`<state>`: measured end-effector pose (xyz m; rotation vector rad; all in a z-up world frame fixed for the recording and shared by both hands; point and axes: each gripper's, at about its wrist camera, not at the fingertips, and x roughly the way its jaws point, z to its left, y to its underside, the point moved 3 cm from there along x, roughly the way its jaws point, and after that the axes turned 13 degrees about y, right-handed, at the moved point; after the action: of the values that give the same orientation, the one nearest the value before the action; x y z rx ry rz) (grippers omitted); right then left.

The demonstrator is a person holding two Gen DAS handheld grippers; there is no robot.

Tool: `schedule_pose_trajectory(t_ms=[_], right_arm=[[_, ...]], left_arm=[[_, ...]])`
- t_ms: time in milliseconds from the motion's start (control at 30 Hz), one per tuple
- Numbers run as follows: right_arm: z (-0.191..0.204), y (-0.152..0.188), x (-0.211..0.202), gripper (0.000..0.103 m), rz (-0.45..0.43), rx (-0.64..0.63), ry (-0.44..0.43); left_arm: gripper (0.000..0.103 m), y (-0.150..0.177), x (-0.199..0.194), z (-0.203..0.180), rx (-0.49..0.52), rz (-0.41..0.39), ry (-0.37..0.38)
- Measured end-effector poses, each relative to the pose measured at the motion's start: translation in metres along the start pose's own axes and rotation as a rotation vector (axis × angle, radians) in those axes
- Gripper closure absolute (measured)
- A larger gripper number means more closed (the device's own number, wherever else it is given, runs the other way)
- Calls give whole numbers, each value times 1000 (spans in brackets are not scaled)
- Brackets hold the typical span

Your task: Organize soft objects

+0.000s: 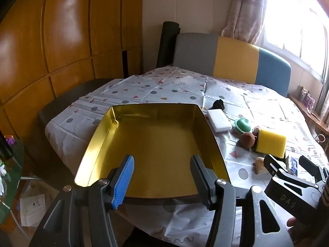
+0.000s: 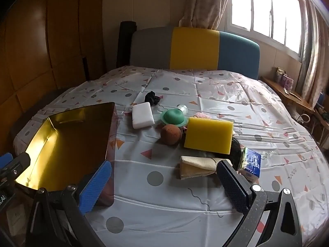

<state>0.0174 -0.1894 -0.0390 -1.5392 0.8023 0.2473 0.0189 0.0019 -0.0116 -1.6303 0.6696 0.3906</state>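
Nothing is sitting in the gold tin (image 1: 156,144) yet, so the sorting is only just starting. The left hand-held gripper (image 1: 162,177) is hovering over the tin's near edge with its jaws parted and nothing between them. The right hand-held gripper (image 2: 164,185) is spreading wide and empty above the patterned bed cover (image 2: 205,216). The soft things are lying in a cluster beside the tin: a white sponge (image 2: 143,117), a brown ball (image 2: 171,134), a yellow sponge (image 2: 208,135), a folded cloth (image 2: 197,166) and a tissue pack (image 2: 251,164). The next move probably calls for lowering the right jaws around the folded cloth, the nearest piece.
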Motion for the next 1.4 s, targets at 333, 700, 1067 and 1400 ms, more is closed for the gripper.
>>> schedule_pose_trajectory(t_ms=[333, 700, 1067, 1400], right_arm=[[0, -1, -4, 0, -15, 5, -4], [-2, -2, -7, 0, -29, 6, -2], [-2, -1, -7, 0, -29, 5, -3], [-1, 0, -5, 0, -24, 3, -6]], left_arm=[[45, -1, -2, -1, 5, -1, 1], [45, 2, -1, -4, 11, 9, 11], [45, 4, 0, -5, 15, 26, 15], [45, 5, 2, -4, 23, 37, 19]])
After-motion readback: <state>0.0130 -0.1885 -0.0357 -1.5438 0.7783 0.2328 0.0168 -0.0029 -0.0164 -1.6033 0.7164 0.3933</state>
